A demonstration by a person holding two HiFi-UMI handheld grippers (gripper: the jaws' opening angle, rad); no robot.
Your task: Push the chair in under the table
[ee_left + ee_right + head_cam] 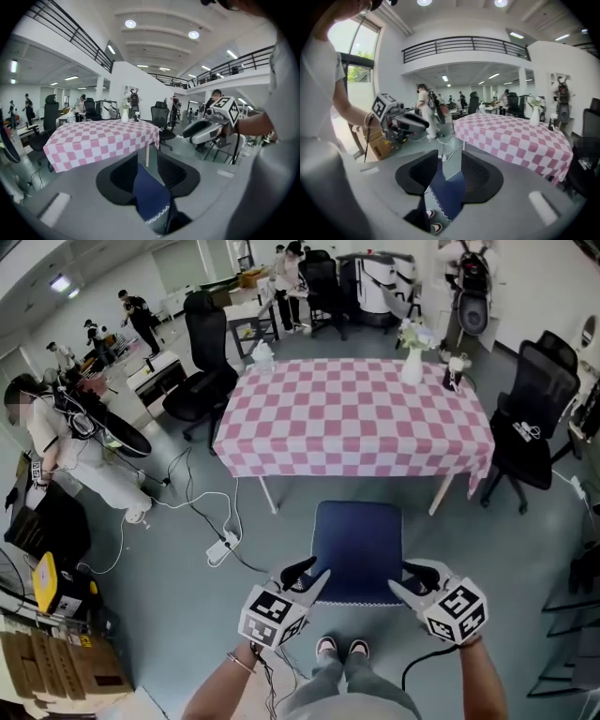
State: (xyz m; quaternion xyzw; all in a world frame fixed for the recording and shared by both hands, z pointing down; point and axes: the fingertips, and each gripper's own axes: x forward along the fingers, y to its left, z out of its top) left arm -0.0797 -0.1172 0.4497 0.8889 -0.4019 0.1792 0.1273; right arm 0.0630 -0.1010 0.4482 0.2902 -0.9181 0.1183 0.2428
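The navy padded chair (358, 540), just short of the pink-checked bench (356, 418), looks light and stiff, best pushed at its backrest top, which the left tool (305, 576) and right tool (410, 579) straddle, jaws spread.

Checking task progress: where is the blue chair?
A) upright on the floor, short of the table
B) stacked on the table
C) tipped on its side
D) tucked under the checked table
A: the blue chair stands upright, with bare floor between it and the checked table.
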